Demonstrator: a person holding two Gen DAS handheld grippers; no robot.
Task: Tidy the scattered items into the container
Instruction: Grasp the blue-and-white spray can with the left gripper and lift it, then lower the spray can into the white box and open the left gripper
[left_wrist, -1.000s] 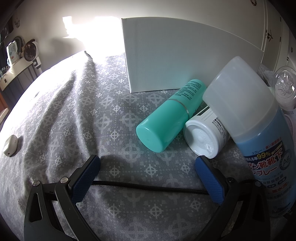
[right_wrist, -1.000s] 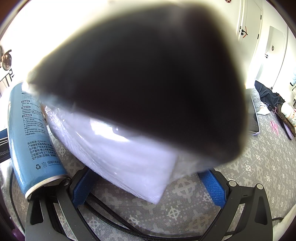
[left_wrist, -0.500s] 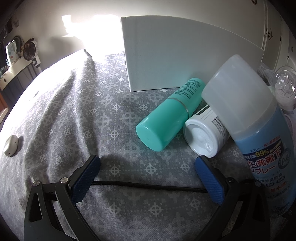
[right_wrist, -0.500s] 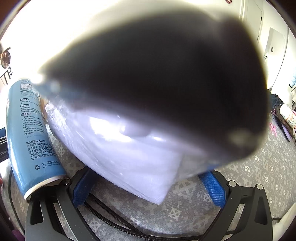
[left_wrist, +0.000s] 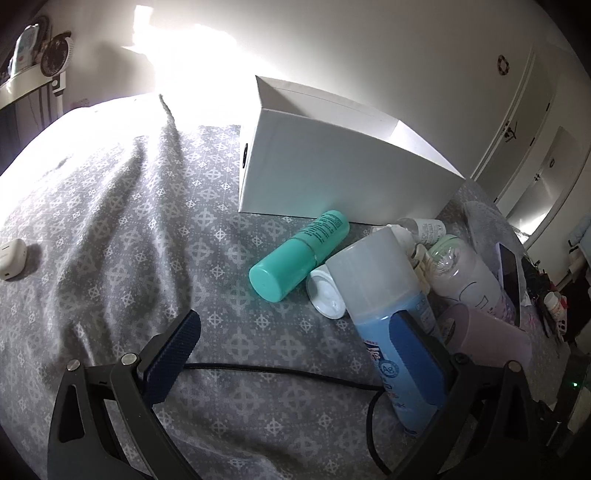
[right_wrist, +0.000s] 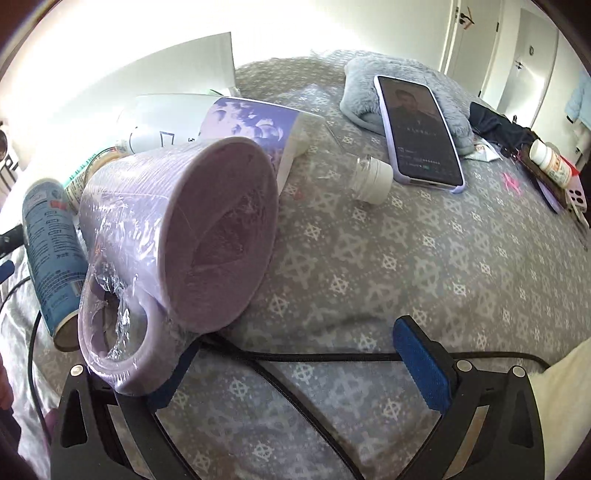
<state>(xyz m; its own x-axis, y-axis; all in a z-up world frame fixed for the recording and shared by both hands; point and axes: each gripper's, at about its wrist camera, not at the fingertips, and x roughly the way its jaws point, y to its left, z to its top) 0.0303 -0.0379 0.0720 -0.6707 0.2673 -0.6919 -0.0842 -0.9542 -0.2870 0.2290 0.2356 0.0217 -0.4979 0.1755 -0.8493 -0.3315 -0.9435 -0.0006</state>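
Note:
A white open box (left_wrist: 343, 173) stands on the grey patterned bedspread. In front of it lie a teal bottle (left_wrist: 299, 256), a small white jar (left_wrist: 325, 293), a blue spray can with a clear cap (left_wrist: 384, 295), a white-and-lilac bottle (left_wrist: 465, 273) and a wrapped lilac mug (left_wrist: 484, 332). My left gripper (left_wrist: 295, 343) is open; its right finger overlaps the spray can. In the right wrist view the mug (right_wrist: 177, 236) lies on its side over my left finger; the right gripper (right_wrist: 295, 354) is open. The spray can (right_wrist: 51, 251) lies left of it.
A phone (right_wrist: 417, 129) rests on a grey plush pillow (right_wrist: 402, 88). A small clear bottle with a white cap (right_wrist: 369, 177) lies near it. A pill bottle (right_wrist: 550, 158) sits far right. A white earbud case (left_wrist: 11, 258) lies far left. Black cables cross the bedspread.
Both grippers have pulled back and up. The mug no longer fills the right wrist view, and the box's open top now shows to the left gripper.

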